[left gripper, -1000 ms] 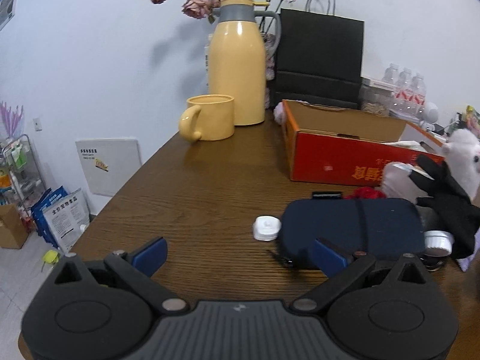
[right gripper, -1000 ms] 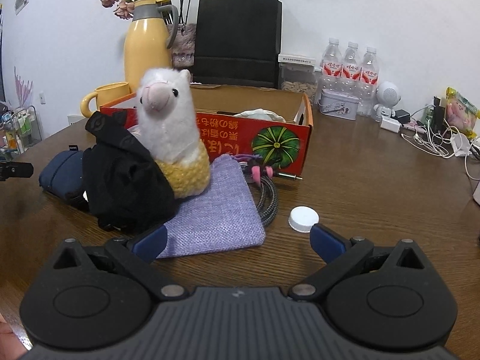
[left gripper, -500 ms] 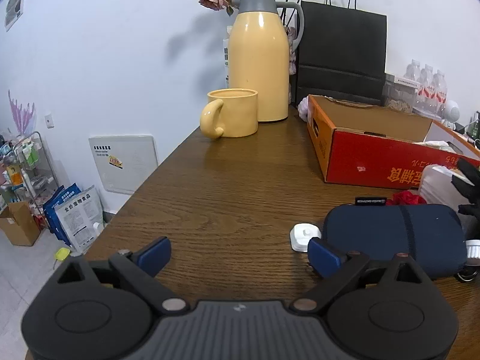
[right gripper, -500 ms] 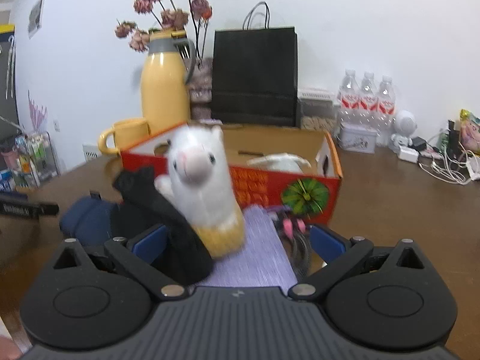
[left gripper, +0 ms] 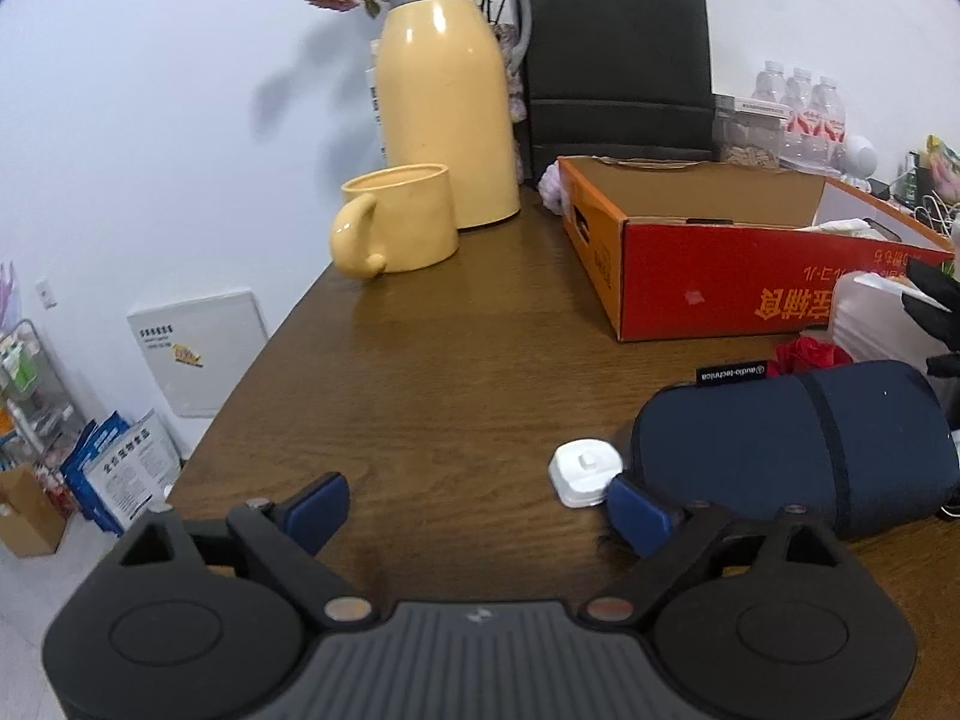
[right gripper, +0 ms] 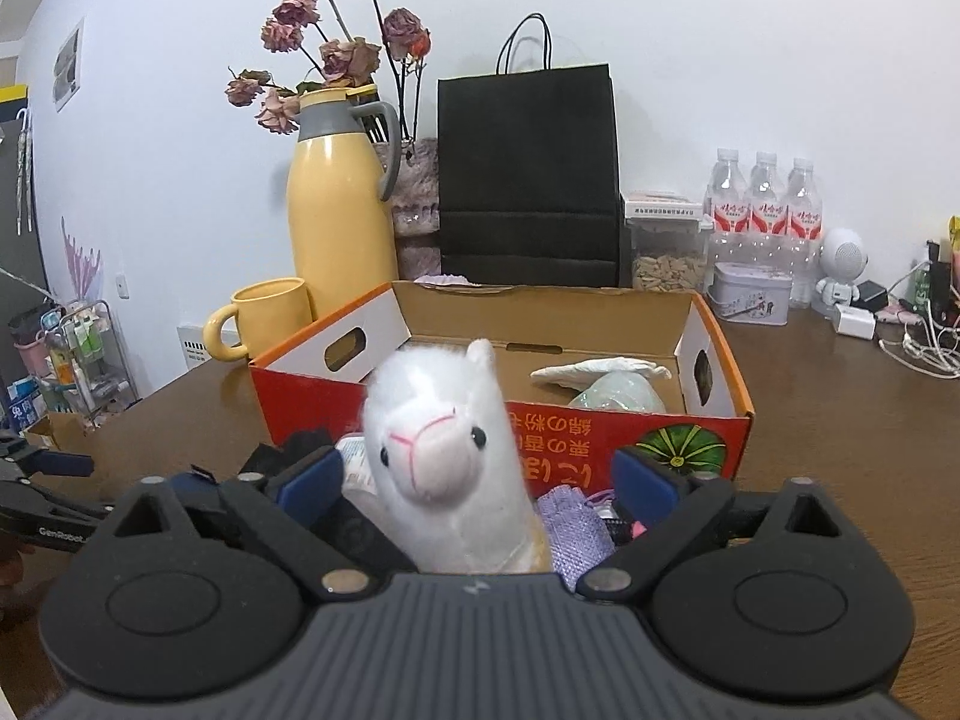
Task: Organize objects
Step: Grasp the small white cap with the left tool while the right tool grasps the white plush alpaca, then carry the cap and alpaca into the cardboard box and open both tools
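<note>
Between my right gripper's [right gripper: 477,477] fingers stands the alpaca plush [right gripper: 447,468], upright before the red cardboard box [right gripper: 678,429]. Its jaws have just been narrowing but remain wide, pads clear. My left gripper [left gripper: 477,510], also narrowing, frames bare table [left gripper: 432,384] beside the white cap [left gripper: 585,471] and navy pouch [left gripper: 792,447].

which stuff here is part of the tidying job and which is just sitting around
Part of the job:
- alpaca plush, between the open right gripper fingers
- navy pouch
- white cap, by the open left gripper
- red cardboard box

Just lying about:
- yellow thermos
- yellow mug
- black paper bag
- water bottles
</note>
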{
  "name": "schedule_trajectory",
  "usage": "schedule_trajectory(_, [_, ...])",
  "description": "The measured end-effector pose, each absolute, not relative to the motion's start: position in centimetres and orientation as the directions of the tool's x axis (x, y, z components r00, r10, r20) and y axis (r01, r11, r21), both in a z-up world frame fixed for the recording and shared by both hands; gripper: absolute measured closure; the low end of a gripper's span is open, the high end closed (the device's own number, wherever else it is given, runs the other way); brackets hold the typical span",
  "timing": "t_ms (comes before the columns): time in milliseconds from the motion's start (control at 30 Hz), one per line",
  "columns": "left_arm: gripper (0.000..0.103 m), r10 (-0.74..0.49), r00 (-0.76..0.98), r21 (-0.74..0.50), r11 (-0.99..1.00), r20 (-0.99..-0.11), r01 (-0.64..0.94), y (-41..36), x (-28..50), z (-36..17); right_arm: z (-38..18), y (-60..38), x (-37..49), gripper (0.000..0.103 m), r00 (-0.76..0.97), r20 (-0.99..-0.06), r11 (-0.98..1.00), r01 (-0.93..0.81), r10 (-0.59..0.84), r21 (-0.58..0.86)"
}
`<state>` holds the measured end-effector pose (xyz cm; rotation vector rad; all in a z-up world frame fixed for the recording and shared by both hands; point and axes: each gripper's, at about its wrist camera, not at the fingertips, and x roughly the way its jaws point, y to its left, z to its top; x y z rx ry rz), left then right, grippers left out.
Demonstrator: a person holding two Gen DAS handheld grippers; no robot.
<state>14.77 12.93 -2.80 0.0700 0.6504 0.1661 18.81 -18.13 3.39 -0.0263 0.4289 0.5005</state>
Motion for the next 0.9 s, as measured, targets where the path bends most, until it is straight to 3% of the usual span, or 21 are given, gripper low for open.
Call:
schedule_trajectory(100, [0.023, 0.130, 0.800, 0.116, 0.990, -0.586, -0.076, 13.0, 15.4, -2.7, 3.3, -18.2, 19.0, 0.028, 0.776, -0.413, 0.871, -0.482, 0.476, 0.097])
schedule_trajectory(167, [0.035, 0.085, 0.807, 0.106, 0.994, -0.584, -0.028, 13.0, 15.7, -2.7, 3.2, -18.2, 19.2, 0.035, 0.764, -0.420, 0.863, -0.492, 0.489, 0.110])
schedule_trajectory(233, [0.045, 0.040, 0.807, 0.085, 0.996, -0.589, 0.012, 13.1, 16.0, -2.6, 3.2, -18.2, 19.3, 0.050, 0.755, -0.426, 0.858, -0.500, 0.498, 0.117])
schedule_trajectory(333, [0.065, -0.004, 0.801, 0.067, 0.996, -0.599, 0.055, 13.2, 16.5, -2.8, 3.1, -18.2, 19.3, 0.055, 0.751, -0.427, 0.854, -0.507, 0.504, 0.118])
schedule_trajectory(367, [0.077, -0.015, 0.802, 0.059, 0.996, -0.598, 0.063, 13.2, 16.5, -2.9, 3.1, -18.2, 19.2, 0.055, 0.751, -0.426, 0.854, -0.508, 0.505, 0.116])
schedule_trajectory(633, [0.078, 0.032, 0.818, 0.048, 0.999, -0.574, -0.005, 13.1, 16.1, -2.4, 3.6, -18.8, 19.1, 0.061, 0.760, -0.398, 0.851, -0.511, 0.514, 0.123])
schedule_trajectory(900, [0.078, 0.105, 0.879, 0.019, 0.994, -0.466, -0.108, 12.5, 15.7, 0.9, 5.3, -19.6, 19.0, 0.062, 0.781, -0.331, 0.845, -0.520, 0.529, 0.125])
